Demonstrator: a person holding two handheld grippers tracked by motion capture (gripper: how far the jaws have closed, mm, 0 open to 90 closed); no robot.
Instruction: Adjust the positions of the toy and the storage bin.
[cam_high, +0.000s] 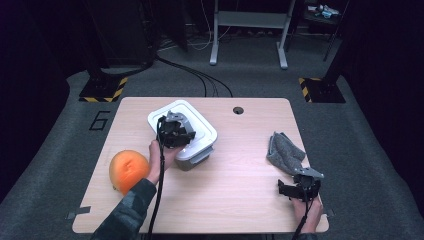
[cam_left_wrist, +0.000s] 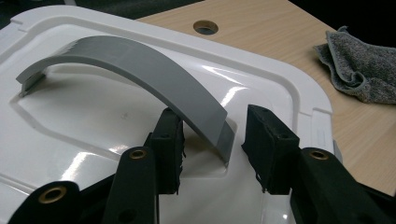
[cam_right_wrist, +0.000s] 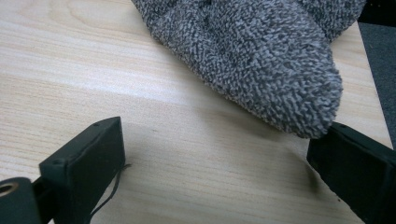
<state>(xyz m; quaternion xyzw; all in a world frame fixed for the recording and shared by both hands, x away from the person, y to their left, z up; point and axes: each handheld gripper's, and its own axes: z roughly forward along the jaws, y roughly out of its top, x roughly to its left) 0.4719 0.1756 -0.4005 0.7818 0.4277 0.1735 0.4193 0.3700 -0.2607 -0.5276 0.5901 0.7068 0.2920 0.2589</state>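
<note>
A white lidded box (cam_high: 204, 128) stands on the wooden table (cam_high: 240, 175), left of the middle. Its grey arched handle (cam_left_wrist: 140, 65) rises from the lid (cam_left_wrist: 70, 140). My left gripper (cam_high: 175, 132) rests on top of the lid, and in the left gripper view my left gripper (cam_left_wrist: 212, 123) straddles the near end of the handle. The left pad lies against the handle, the right pad stands clear of it, so the jaws are open. My right gripper (cam_high: 299, 182) sits low at the table's right front corner, and in the right gripper view my right gripper (cam_right_wrist: 224, 135) is wide open. A grey cloth (cam_right_wrist: 261, 56) lies just beyond its tips.
An orange round object (cam_high: 129, 170) lies at the table's left edge, beside the person's left forearm. The crumpled grey cloth (cam_high: 285, 150) sits near the right edge. A cable hole (cam_high: 238, 110) marks the far side of the table. Floor cables and a table frame stand behind.
</note>
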